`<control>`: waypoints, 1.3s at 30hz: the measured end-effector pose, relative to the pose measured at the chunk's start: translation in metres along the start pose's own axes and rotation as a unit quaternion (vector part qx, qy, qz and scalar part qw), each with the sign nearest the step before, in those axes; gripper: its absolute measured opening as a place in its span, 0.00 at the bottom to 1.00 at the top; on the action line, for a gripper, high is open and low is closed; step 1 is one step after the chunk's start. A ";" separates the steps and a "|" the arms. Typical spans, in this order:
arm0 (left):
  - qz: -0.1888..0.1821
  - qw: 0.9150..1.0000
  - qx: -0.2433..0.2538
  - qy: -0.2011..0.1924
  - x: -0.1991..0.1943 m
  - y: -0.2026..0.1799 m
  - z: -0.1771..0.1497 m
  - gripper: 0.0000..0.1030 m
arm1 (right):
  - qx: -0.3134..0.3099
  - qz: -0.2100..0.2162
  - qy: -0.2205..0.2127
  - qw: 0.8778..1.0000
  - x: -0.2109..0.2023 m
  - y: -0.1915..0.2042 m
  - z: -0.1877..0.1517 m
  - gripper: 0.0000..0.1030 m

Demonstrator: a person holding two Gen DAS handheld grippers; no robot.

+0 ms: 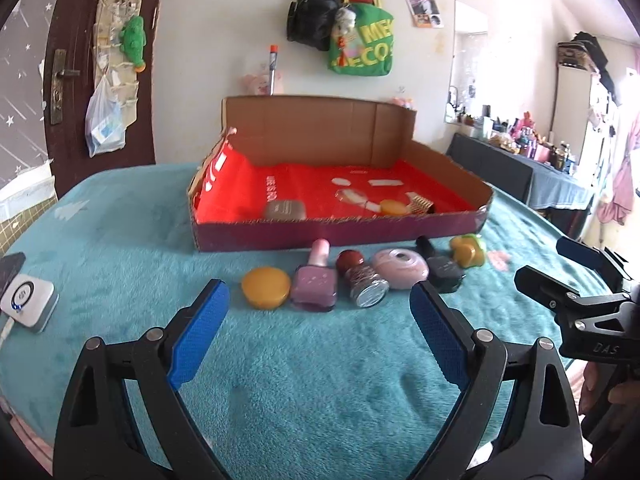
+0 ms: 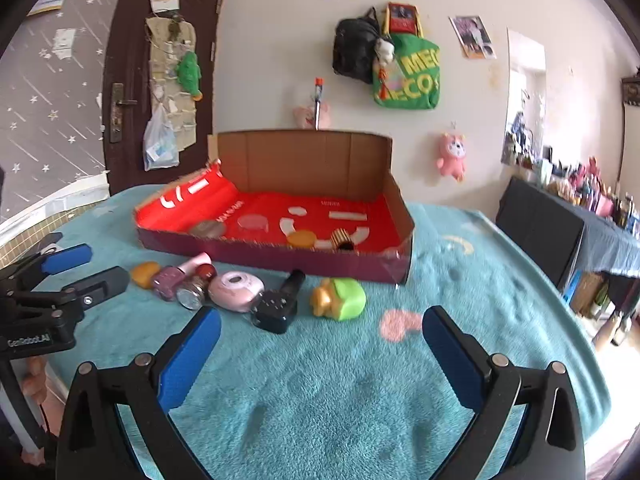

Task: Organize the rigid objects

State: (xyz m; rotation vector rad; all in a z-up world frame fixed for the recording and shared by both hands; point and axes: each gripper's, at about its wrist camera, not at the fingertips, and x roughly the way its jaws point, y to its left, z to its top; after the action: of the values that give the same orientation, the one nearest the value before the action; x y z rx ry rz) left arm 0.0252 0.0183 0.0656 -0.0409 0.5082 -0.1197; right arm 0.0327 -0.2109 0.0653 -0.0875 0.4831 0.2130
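A row of small objects lies on the teal blanket in front of a red-lined cardboard box: an orange disc, a pink nail polish bottle, a red-capped glitter bottle, a pink round compact, a black bottle and a green-yellow bottle. The box holds a grey case, an orange disc and a gold clip. My left gripper is open just short of the row. My right gripper is open near the green bottle.
A white square device with a cable lies at the blanket's left edge. A dark table with many bottles stands at the right. A door and hanging bags are on the far wall.
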 end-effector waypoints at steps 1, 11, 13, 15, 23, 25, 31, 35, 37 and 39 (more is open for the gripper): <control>0.003 1.000 -0.001 0.003 0.003 0.001 -0.001 0.90 | 0.005 -0.002 0.004 1.000 0.005 -0.002 -0.002 1.00; 0.017 0.999 -0.002 0.027 0.024 0.008 -0.006 0.90 | 0.019 -0.014 0.029 0.999 0.031 -0.011 -0.010 1.00; 0.017 0.999 -0.004 0.032 0.028 0.011 -0.005 0.90 | 0.021 -0.014 0.032 0.999 0.034 -0.012 -0.010 1.00; 0.018 0.999 -0.008 0.036 0.030 0.014 -0.003 0.90 | 0.022 -0.013 0.034 0.999 0.036 -0.013 -0.009 1.00; 0.036 0.997 -0.018 0.065 0.041 0.033 0.006 0.90 | 0.015 -0.022 0.044 0.999 0.043 -0.015 0.000 1.00; 0.040 0.996 -0.018 0.074 0.044 0.039 0.009 0.90 | 0.019 -0.023 0.047 0.998 0.046 -0.018 0.004 1.00; 0.048 0.994 -0.013 0.099 0.053 0.050 0.017 0.90 | 0.021 -0.031 0.074 0.997 0.060 -0.027 0.015 1.00; 0.042 0.992 0.006 0.122 0.061 0.053 0.022 0.90 | 0.022 -0.024 0.099 0.995 0.072 -0.031 0.022 1.00; 0.036 0.990 0.019 0.134 0.064 0.053 0.024 0.90 | 0.027 -0.016 0.112 0.993 0.078 -0.034 0.025 1.00; 0.032 0.988 0.032 0.145 0.067 0.053 0.026 0.90 | 0.034 -0.005 0.123 0.992 0.084 -0.038 0.027 1.00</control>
State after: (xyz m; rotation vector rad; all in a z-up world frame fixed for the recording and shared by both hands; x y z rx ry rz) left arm 0.1018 0.0623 0.0520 0.0564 0.7948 -0.0781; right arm 0.1262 -0.2287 0.0507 -0.0488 0.7359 0.1770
